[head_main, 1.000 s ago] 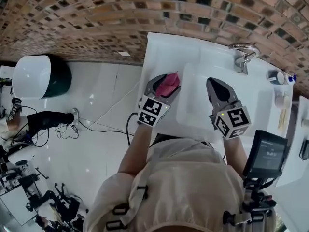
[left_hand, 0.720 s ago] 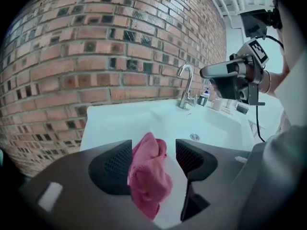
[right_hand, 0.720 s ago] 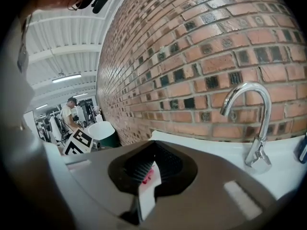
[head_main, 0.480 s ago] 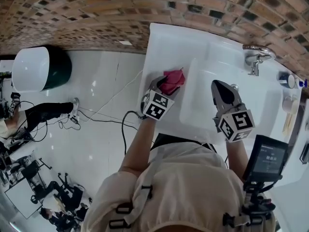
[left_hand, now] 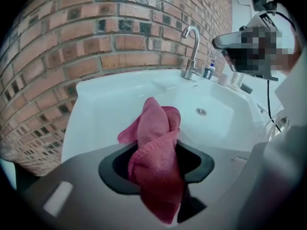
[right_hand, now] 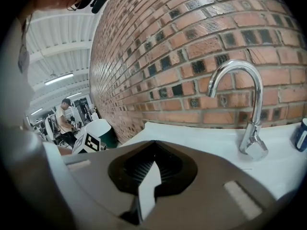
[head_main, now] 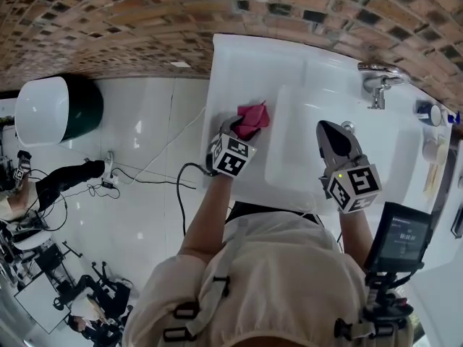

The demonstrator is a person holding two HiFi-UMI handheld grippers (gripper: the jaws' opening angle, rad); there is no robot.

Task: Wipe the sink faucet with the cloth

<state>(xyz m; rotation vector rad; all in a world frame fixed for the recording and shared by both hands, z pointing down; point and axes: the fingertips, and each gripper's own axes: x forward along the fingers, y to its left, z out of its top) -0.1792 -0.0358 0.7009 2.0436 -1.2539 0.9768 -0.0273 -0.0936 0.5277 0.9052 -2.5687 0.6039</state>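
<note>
A crumpled pink cloth rests on the left ledge of the white sink. My left gripper is shut on it, and its jaws have just been closing with the cloth bunched between them. In the left gripper view the cloth fills the gap between the jaws and droops below them. The chrome faucet stands at the back of the sink, far right of the cloth. My right gripper hovers over the basin, shut with nothing in it, pointing toward the faucet.
Small bottles and cups stand right of the faucet. A brick wall runs behind the sink. A white and dark green bin and cables lie on the floor at left. A screen sits near my right side.
My left gripper has come down with the pink cloth from above the sink rim to the left ledge. The right gripper has sunk a little over the basin.
</note>
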